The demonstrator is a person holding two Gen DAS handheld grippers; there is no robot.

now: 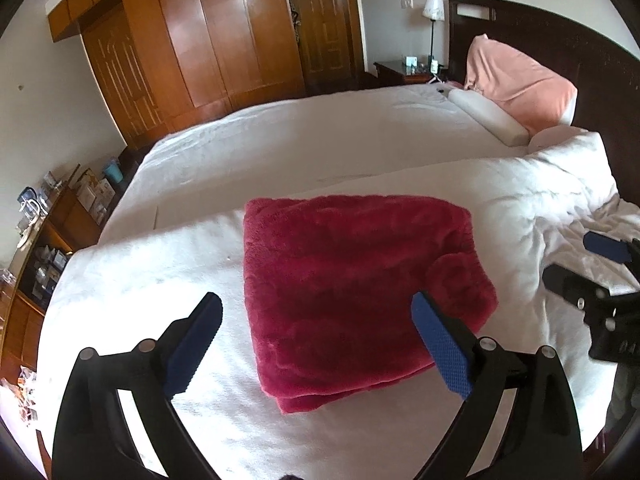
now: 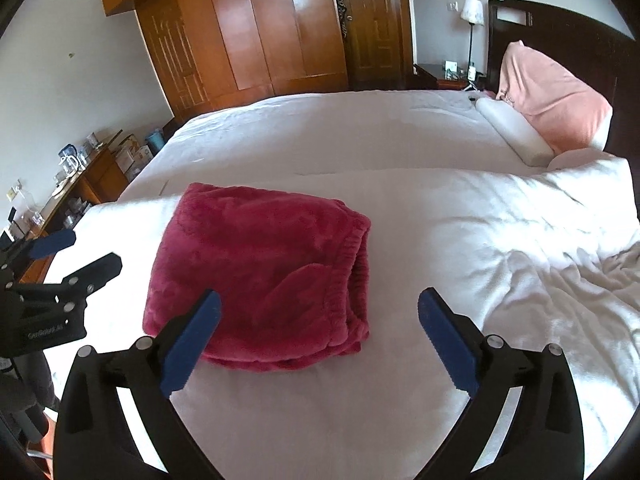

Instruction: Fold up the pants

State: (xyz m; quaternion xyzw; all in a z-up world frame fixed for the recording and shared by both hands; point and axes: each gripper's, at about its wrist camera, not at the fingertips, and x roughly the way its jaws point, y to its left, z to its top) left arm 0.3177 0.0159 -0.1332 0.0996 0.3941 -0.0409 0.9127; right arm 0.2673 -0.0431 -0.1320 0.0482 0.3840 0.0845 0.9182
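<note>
The dark red fleecy pants [image 1: 356,292] lie folded into a thick squarish bundle on the white quilt [image 1: 160,272] of the bed, in the middle of the left wrist view and left of centre in the right wrist view, where the gathered elastic waistband [image 2: 352,264] shows along the bundle's right edge. The left gripper [image 1: 316,340], black with blue ribbed pads, fills the bottom of its own view with its tongs spread wide apart and nothing between them; its right finger overlaps the bundle's lower right part in the picture, but whether it touches the cloth cannot be told. The right gripper [image 2: 320,340], of the same make, stands just as wide apart at the bottom of its view, gripping nothing, its left finger overlapping the bundle's lower left corner. Each gripper also shows at the side edge of the other's view. A pink pillow [image 1: 520,80] leans on the dark headboard [image 1: 560,36] at upper right, and a brown wooden wardrobe [image 1: 200,40] fills the upper left
</note>
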